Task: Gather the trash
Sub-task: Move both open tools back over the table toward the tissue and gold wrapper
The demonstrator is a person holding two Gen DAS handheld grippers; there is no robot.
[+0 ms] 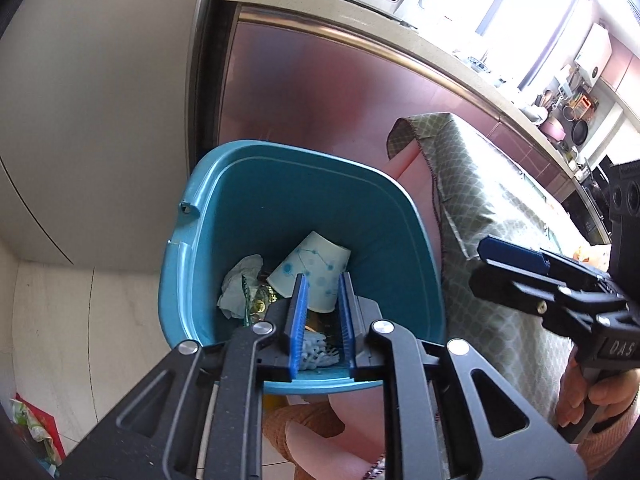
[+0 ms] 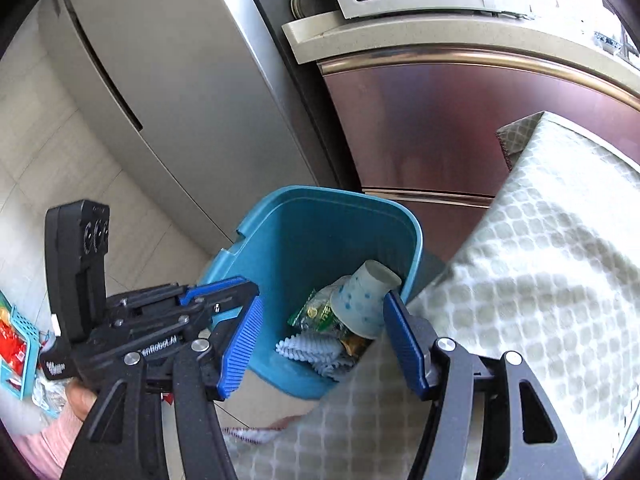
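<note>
Two hand-held grippers are seen, each built from matte black linkage arms with triangular cut-outs, joined by round silver pivot screws. The left gripper point(image 1: 323, 312) is fitted with two blue ribbed finger pads point(image 1: 298, 312) on black carriers. The right gripper point(image 2: 320, 344) is fitted with the same blue ribbed pads point(image 2: 242, 346), which are broad and slightly curved. A black upright camera housing with round lenses is mounted on each tool, and white lettering is printed on the black bodies, partly legible as "DAS" and "enRobot.AI". A pink knitted sleeve point(image 2: 56, 436) is worn on the person's left arm, and an orange-pink ribbed cuff point(image 1: 612, 440) on the right.
</note>
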